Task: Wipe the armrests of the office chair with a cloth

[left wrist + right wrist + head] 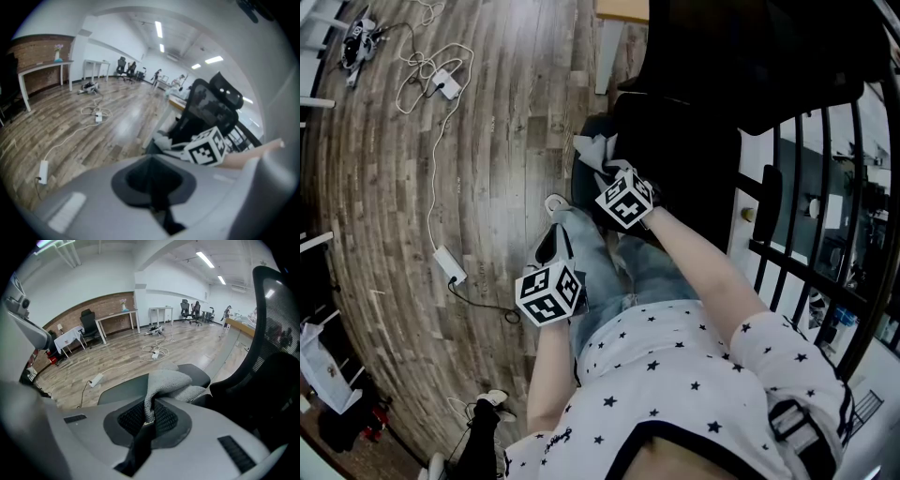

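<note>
My right gripper [148, 417] is shut on a grey cloth [165, 383], which drapes forward over the dark armrest pad [123, 389] of the black office chair [276, 338]. In the head view the right gripper [607, 167] reaches over the chair's left armrest [581, 184], with the cloth [597, 150] bunched at its tip. My left gripper [555, 208] hangs lower and to the left, above the floor and apart from the chair. Its jaws stand together with nothing between them [153, 182]. The left gripper view catches the right gripper's marker cube [206, 146] and the chair's backrest [208, 105].
White cables and power strips [448, 265] trail over the wooden floor [487, 141] to the left. A white desk leg [606, 54] stands beyond the chair. A black metal railing [811, 202] runs along the right. Tables and further chairs [190, 309] line the far walls.
</note>
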Tool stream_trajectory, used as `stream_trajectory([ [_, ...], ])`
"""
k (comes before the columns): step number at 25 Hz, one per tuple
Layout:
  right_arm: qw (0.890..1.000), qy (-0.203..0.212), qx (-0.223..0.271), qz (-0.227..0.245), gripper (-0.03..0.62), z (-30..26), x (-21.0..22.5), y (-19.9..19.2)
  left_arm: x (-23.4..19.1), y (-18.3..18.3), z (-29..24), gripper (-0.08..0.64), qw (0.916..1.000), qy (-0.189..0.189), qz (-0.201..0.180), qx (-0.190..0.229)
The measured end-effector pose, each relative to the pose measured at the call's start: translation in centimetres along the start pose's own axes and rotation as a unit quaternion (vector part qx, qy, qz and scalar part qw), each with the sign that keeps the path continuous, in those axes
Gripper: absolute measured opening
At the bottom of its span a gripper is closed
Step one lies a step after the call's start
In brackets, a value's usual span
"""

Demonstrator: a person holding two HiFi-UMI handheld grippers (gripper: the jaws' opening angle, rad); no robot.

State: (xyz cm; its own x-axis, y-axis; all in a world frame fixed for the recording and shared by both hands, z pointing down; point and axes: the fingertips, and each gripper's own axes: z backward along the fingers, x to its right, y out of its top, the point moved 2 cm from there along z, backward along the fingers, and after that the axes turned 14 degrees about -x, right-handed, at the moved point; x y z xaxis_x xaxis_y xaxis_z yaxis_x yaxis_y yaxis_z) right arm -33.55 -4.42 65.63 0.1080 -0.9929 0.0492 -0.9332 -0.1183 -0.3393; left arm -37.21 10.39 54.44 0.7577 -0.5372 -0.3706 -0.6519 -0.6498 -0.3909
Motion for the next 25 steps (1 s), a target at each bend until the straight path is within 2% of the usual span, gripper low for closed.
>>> stream_trajectory([
  [25, 0.998, 0.047, -0.015, 0.044, 0.031, 0.6, -5.4, -2.3, -0.1, -0.7, 1.1, 0.006, 0.9996, 0.015, 0.017, 0.018],
])
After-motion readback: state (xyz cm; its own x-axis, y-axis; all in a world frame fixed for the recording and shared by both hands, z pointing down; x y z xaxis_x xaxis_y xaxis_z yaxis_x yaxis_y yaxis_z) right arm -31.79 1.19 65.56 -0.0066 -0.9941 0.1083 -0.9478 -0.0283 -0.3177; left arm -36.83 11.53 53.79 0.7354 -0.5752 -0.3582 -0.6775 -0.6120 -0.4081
